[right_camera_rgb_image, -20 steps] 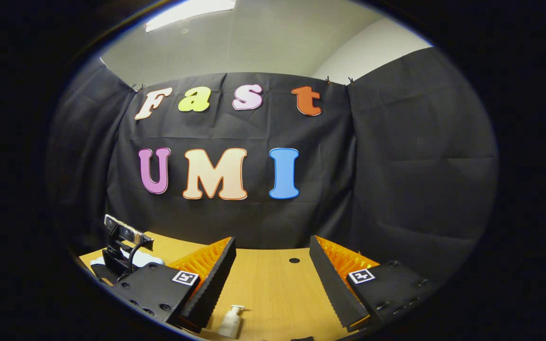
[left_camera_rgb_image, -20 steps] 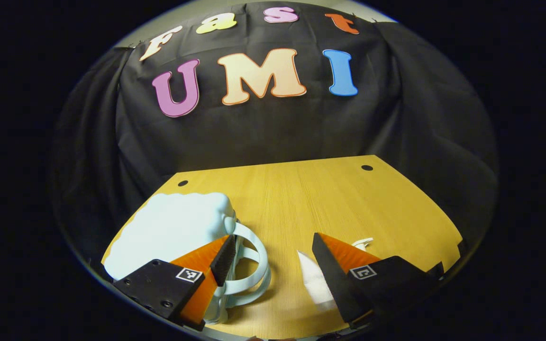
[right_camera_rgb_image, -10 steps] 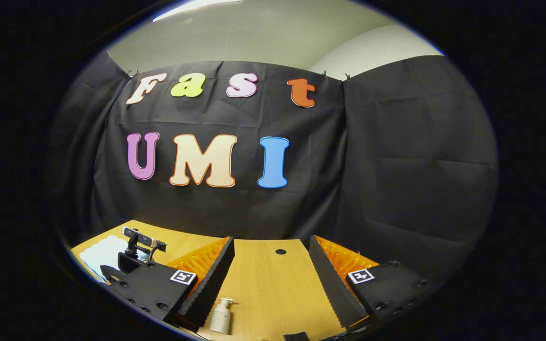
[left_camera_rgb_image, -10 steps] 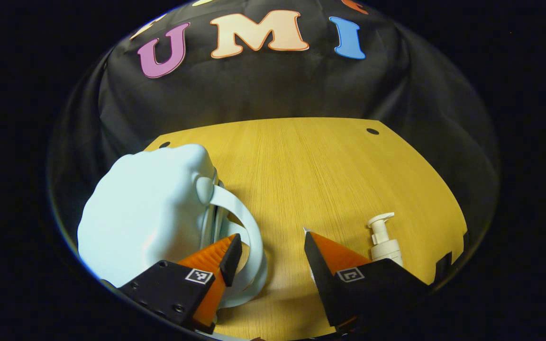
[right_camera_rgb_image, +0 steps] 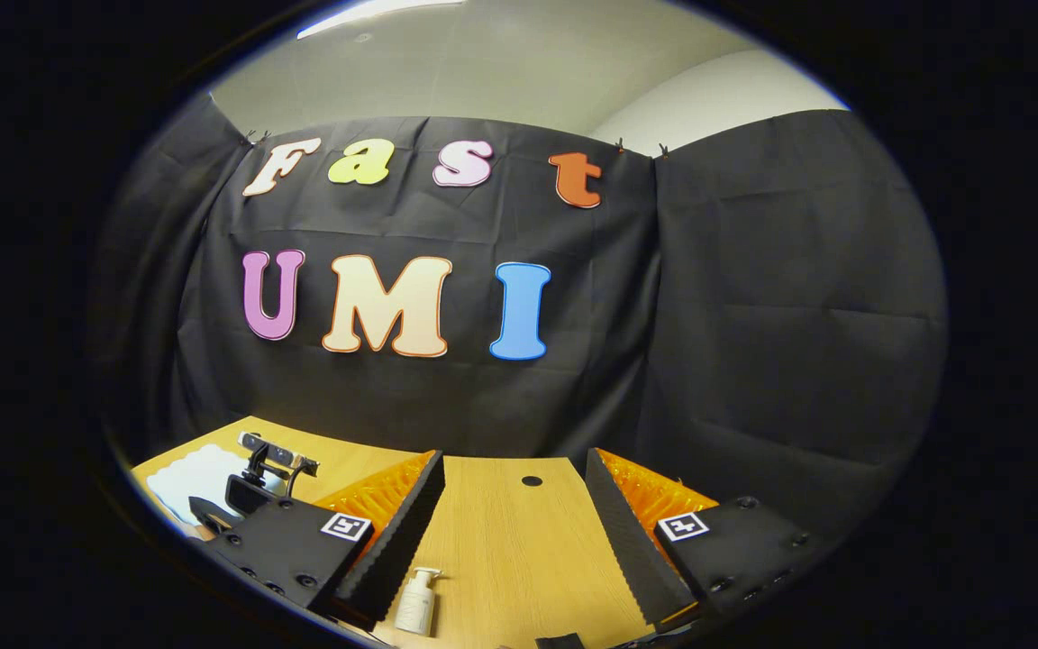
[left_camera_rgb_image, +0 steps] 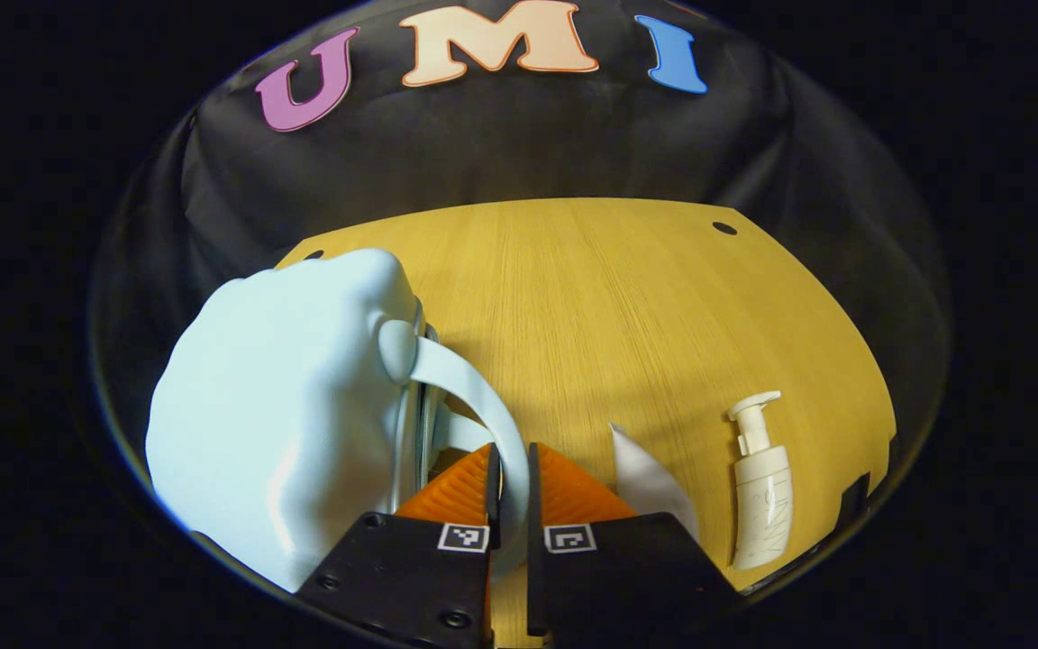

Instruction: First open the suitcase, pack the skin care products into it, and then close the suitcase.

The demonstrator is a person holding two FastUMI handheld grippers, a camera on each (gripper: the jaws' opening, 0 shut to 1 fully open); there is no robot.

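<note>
A pale blue suitcase (left_camera_rgb_image: 276,415) lies closed on the left of the wooden table (left_camera_rgb_image: 618,288). Its curved handle (left_camera_rgb_image: 474,397) runs between the fingers of my left gripper (left_camera_rgb_image: 510,449), which is shut on it. To the right lie a white flat packet (left_camera_rgb_image: 650,478) and a cream pump bottle (left_camera_rgb_image: 760,505) on its side. In the right gripper view my right gripper (right_camera_rgb_image: 514,461) hangs open above the table with nothing between its fingers. The pump bottle (right_camera_rgb_image: 415,602) lies below its left finger. The suitcase (right_camera_rgb_image: 190,473) and the left gripper's body (right_camera_rgb_image: 258,487) show at far left.
Black cloth walls close in the table at the back and on both sides. The table (right_camera_rgb_image: 519,559) has two small dark holes near its far edge (left_camera_rgb_image: 724,229). A small dark object (right_camera_rgb_image: 559,642) sits at the near edge in the right gripper view.
My left gripper moved in over the suitcase handle and went from open to shut on it. The right gripper dipped slightly and stayed open.
</note>
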